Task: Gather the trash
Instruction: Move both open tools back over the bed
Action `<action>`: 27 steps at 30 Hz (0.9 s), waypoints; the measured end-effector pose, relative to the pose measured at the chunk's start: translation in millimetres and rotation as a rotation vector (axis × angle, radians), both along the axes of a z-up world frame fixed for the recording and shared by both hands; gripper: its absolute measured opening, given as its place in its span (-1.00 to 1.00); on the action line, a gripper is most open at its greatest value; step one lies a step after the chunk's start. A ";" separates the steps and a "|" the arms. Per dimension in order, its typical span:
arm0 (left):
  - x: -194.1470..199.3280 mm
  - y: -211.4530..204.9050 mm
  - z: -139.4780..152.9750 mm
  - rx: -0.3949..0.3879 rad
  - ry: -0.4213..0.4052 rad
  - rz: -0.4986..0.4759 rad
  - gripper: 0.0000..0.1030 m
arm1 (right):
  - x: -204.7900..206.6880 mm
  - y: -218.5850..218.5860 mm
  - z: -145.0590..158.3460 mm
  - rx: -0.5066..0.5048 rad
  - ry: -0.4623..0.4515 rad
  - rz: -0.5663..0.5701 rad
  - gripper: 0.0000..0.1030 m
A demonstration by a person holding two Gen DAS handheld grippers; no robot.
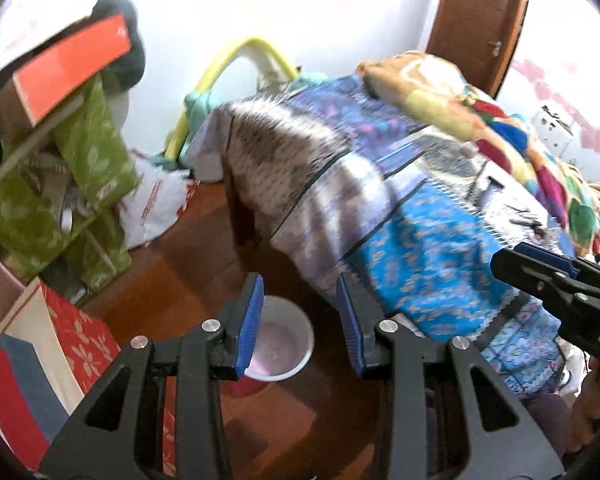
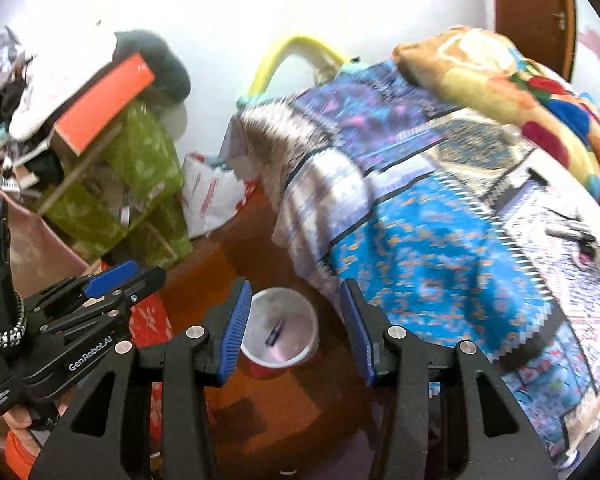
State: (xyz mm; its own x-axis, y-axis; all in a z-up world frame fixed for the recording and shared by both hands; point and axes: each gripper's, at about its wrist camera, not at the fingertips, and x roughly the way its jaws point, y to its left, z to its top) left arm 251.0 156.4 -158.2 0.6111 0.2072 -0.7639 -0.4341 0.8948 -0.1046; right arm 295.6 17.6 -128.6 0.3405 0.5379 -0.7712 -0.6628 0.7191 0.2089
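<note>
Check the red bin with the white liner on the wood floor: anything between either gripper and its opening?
Nothing visible. The red bin with white liner sits open on bare wood floor, seen between the empty open fingers of the right gripper and left gripper. The blue patterned bedspread hangs just beside it.

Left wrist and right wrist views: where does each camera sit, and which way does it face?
Left wrist: on the left gripper, angled down at the red bin beside the bed; right gripper enters at right.
Right wrist: on the right gripper, same downward angle; left gripper at left.
Shared: bin, bed, green boxes, both jaws open and empty.
</note>
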 end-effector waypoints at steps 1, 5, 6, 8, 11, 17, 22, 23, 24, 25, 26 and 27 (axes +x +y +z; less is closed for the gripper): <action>1.3 -8.0 7.0 0.005 -0.013 -0.012 -0.27 | 0.8 -17.6 10.5 0.019 -0.020 -0.024 -0.17; 15.2 -39.0 26.4 0.012 -0.051 -0.062 -0.27 | 5.3 -54.3 29.4 0.039 -0.075 -0.089 -0.17; 18.8 -44.4 28.8 0.013 -0.056 -0.072 -0.27 | 6.9 -64.3 33.0 0.043 -0.086 -0.105 -0.17; 32.8 -61.6 35.1 0.018 -0.066 -0.105 -0.27 | 12.7 -82.7 38.7 0.056 -0.096 -0.140 -0.17; 50.8 -85.0 39.5 0.026 -0.072 -0.149 -0.27 | 26.0 -113.1 43.8 0.058 -0.114 -0.192 -0.17; 102.7 -140.4 37.3 0.038 -0.061 -0.255 -0.27 | 51.7 -170.6 43.3 0.051 -0.117 -0.297 -0.17; 140.9 -178.1 24.5 0.035 -0.042 -0.329 -0.27 | 73.8 -211.8 34.1 0.025 -0.111 -0.369 -0.17; 149.7 -186.5 20.3 0.035 -0.035 -0.348 -0.27 | 79.8 -220.0 30.0 0.016 -0.107 -0.385 -0.17; 155.7 -193.5 17.1 0.035 -0.028 -0.359 -0.27 | 83.6 -226.0 27.6 0.010 -0.104 -0.393 -0.17; 162.7 -199.9 13.0 0.035 -0.020 -0.373 -0.27 | 88.3 -232.3 24.7 0.005 -0.100 -0.402 -0.17; 169.8 -205.8 8.4 0.034 -0.012 -0.387 -0.27 | 94.0 -239.8 20.5 -0.001 -0.095 -0.415 -0.17; 175.9 -210.1 5.1 0.032 -0.005 -0.398 -0.27 | 97.9 -245.5 17.9 -0.003 -0.091 -0.424 -0.17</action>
State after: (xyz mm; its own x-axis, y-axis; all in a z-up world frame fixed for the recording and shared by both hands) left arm 426.9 -53.7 -153.1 0.6524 -0.0226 -0.7576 -0.0527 0.9958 -0.0751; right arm 393.4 -227.9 -110.6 0.5978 0.3334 -0.7290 -0.3242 0.9323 0.1605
